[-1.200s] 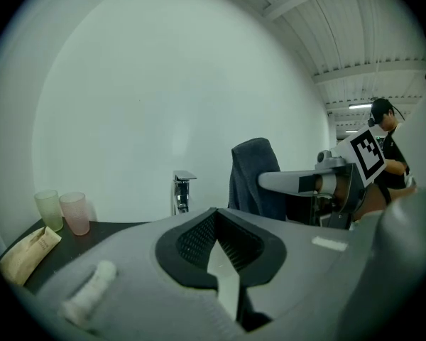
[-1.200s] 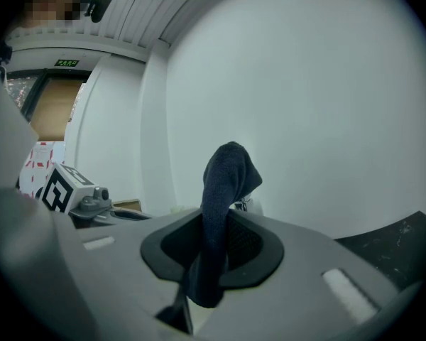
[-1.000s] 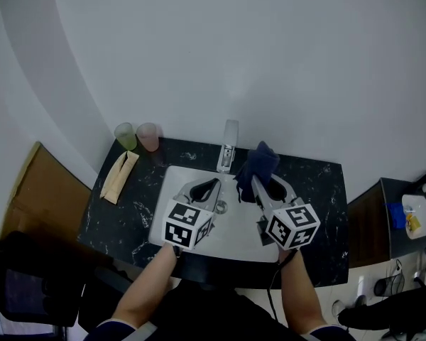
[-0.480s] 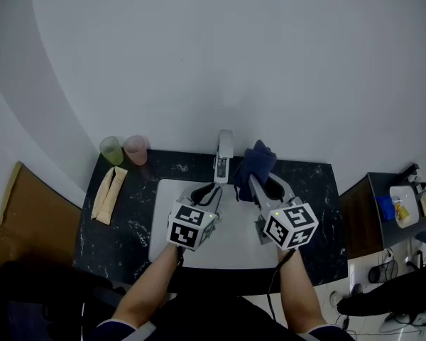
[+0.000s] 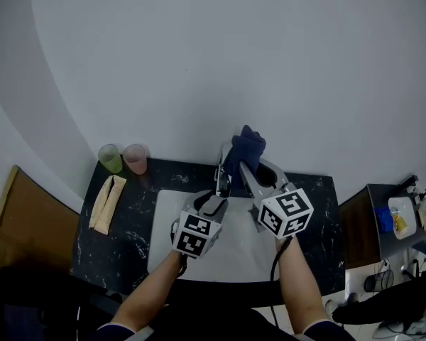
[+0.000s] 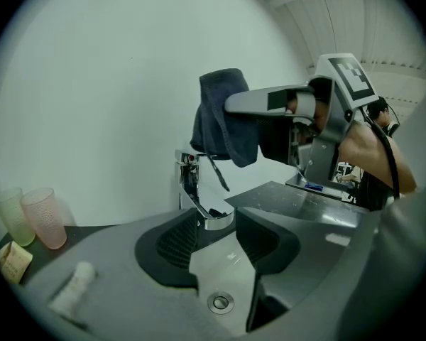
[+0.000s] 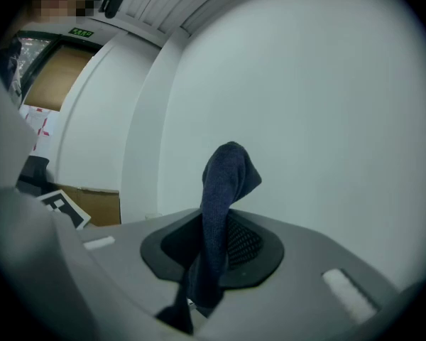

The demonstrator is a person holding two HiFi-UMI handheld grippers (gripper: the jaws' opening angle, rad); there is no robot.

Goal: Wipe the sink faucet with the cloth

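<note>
A chrome faucet (image 5: 222,170) stands at the back of the white sink (image 5: 163,226), set in a black marble counter (image 5: 316,212). My left gripper (image 5: 211,203) reaches over the basin toward it. Its jaws have just been opening and now stand open. The spout end (image 6: 216,219) shows between the fingertips of the left gripper (image 6: 216,236), untouched by the pads. My right gripper (image 5: 250,168) is shut on a dark blue cloth (image 5: 245,148). The cloth (image 6: 224,119) hangs just above and to the right of the faucet top. In the right gripper view the cloth (image 7: 224,190) rises out from between the jaws.
A green cup (image 5: 111,158) and a pink cup (image 5: 135,158) stand at the counter's back left, with a beige packet (image 5: 104,203) in front of them. The drain (image 6: 220,302) lies below the left jaws. The white wall is close behind the faucet. A dark side table (image 5: 383,222) stands at the right.
My right gripper has risen and moved toward the wall, carrying the cloth above the faucet. My left gripper has moved forward to the spout and its jaws have opened.
</note>
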